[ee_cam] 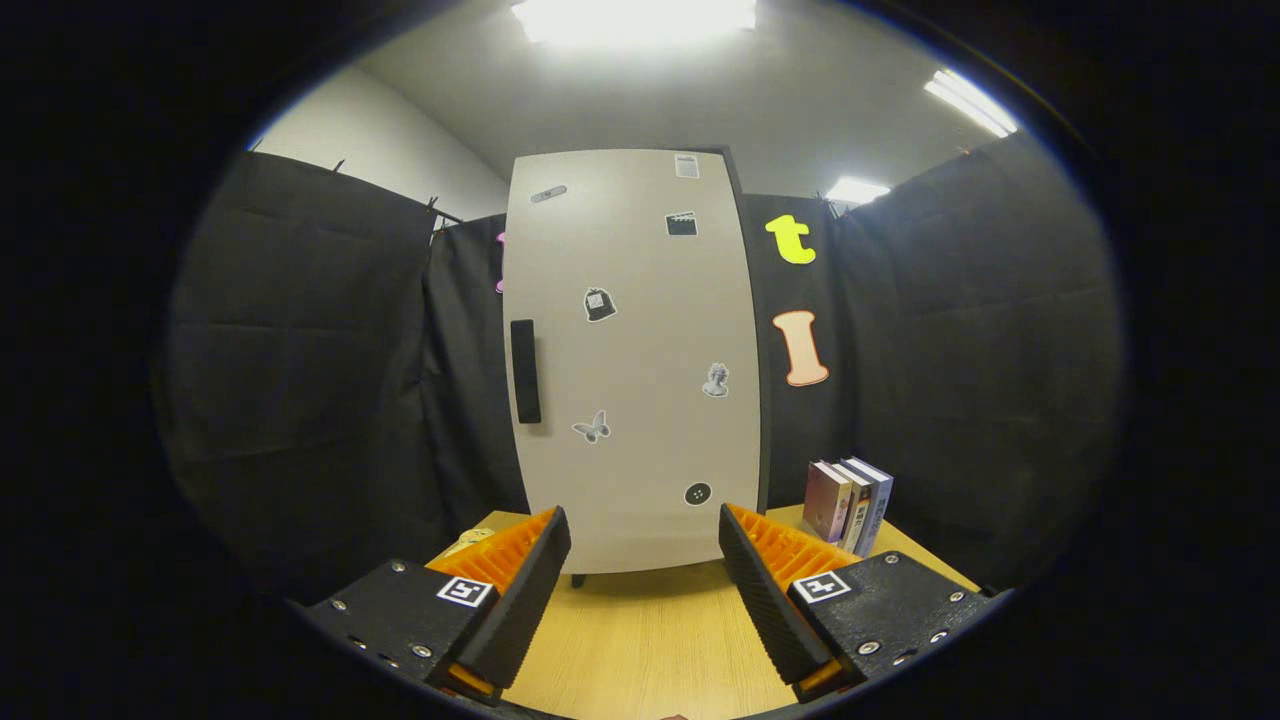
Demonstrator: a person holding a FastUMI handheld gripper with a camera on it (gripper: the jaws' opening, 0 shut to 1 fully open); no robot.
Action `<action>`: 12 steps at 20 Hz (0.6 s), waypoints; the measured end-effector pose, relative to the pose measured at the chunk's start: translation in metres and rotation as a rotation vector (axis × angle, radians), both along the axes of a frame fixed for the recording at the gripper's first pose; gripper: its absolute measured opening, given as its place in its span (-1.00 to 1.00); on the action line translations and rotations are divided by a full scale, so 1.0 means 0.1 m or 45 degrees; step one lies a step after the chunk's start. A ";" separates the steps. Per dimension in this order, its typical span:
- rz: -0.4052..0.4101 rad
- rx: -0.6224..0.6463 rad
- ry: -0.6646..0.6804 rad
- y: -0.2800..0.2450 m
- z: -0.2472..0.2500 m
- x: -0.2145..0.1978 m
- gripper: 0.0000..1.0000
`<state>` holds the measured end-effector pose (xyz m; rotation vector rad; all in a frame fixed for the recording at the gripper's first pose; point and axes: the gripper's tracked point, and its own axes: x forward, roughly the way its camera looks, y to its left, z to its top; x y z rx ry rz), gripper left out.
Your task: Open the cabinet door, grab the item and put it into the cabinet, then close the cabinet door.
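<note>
Two fingers of the gripper [645, 545] stand spread wide apart over a light wooden table [650, 640], with nothing between them and neither one touching anything. Each finger carries a small square marker on its base.

Just beyond the fingers, on the far part of the table, stands the cabinet [632, 360]. It is tall and upright, and its door [640, 300] is closed, a plain pale grey-beige panel that fills the cabinet's front. A dark vertical handle [525, 371] sits near the door's left edge, about halfway up. Small stickers are scattered over the door (a butterfly shape [591, 427] low down near the handle, a round dark button shape [698, 493] near the bottom, a bust-like figure [715, 380] toward the right edge, a bag-like one [599, 304] above the middle, and a few more near the top). A thin dark edge of the cabinet body shows along the door's right side, and a short dark foot shows beneath its lower left corner.

To the right of the cabinet, well apart from the right finger and a little beyond it, a few books [850, 503] stand upright on the table, side by side and touching, with their spines turned this way. The nearest has a pinkish cover, the next two are pale and bluish grey. On the left, partly hidden behind the left finger, a small pale yellowish object [468, 541] lies on the table near the cabinet's lower left corner; what it is cannot be told.
</note>
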<state>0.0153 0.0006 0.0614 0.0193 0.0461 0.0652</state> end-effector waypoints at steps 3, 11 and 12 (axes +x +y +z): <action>0.000 0.007 -0.002 -0.01 0.01 -0.01 0.86; -0.004 0.014 0.000 -0.05 -0.01 -0.02 0.86; -0.006 0.015 -0.001 -0.05 0.00 -0.03 0.86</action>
